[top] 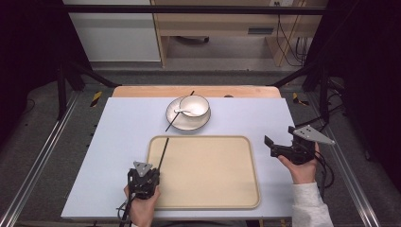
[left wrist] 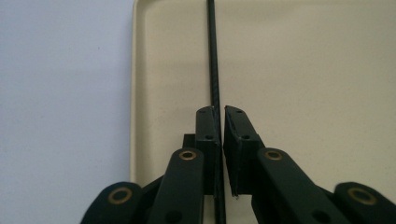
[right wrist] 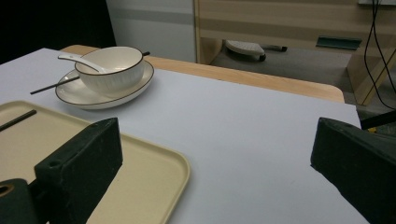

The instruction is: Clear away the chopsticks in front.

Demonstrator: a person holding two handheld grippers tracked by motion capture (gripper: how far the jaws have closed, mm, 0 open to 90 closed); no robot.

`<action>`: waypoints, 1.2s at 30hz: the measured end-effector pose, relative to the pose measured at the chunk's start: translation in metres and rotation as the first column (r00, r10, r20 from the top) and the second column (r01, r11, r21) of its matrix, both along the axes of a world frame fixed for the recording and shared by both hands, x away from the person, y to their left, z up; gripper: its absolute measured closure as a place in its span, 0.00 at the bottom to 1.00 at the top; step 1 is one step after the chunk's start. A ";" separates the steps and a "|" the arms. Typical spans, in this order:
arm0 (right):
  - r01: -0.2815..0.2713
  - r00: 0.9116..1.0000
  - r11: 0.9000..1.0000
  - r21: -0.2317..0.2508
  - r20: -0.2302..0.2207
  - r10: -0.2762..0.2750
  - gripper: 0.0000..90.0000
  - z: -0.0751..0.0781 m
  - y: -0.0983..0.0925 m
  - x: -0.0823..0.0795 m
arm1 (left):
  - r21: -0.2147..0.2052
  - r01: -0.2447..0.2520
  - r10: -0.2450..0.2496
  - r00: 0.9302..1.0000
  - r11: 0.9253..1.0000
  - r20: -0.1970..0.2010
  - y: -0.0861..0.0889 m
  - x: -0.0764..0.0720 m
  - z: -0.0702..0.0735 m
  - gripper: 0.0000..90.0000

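On the pale tabletop, the left gripper pinches a chopstick running straight ahead over the tray, while the right gripper waits with jaws spread

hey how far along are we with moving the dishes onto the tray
Early, judging by the layout. Nothing rests flat on the tray yet. In hand: the left gripper is shut on one chopstick over the tray's left side. Left: the second chopstick, lying across the plate, plus the bowl and spoon on that plate. The right gripper is open beside the tray.
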State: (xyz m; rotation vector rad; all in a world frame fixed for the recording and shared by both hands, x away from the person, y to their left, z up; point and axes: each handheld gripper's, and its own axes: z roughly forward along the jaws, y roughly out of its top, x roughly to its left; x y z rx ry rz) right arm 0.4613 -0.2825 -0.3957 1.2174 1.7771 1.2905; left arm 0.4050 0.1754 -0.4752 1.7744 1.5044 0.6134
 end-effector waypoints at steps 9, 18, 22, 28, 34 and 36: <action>0.005 1.000 1.000 0.006 -0.001 -0.005 0.03 0.001 -0.001 -0.001 | -0.049 0.044 -0.039 0.995 0.998 0.092 0.017 0.012 0.033 0.83; 0.006 1.000 1.000 0.002 0.001 -0.006 0.03 0.001 -0.001 -0.001 | 0.000 0.115 -0.113 0.980 0.993 0.162 0.013 0.040 0.066 0.74; 0.008 1.000 1.000 0.001 0.002 -0.008 0.03 0.001 -0.002 -0.001 | 0.036 0.162 -0.166 0.971 0.986 0.171 0.007 0.061 0.076 0.66; 0.009 1.000 1.000 0.000 -0.002 -0.009 0.03 0.000 -0.003 0.000 | 0.093 0.203 -0.216 0.962 0.975 0.169 -0.001 0.090 0.083 0.55; 0.009 1.000 1.000 -0.004 -0.009 -0.009 0.03 -0.001 -0.002 0.001 | 0.096 0.236 -0.249 0.955 0.967 0.158 -0.004 0.113 0.080 0.48; 0.009 1.000 1.000 -0.005 -0.011 -0.009 0.03 -0.002 -0.001 0.001 | 0.114 0.245 -0.260 0.954 0.963 0.148 -0.005 0.120 0.075 0.46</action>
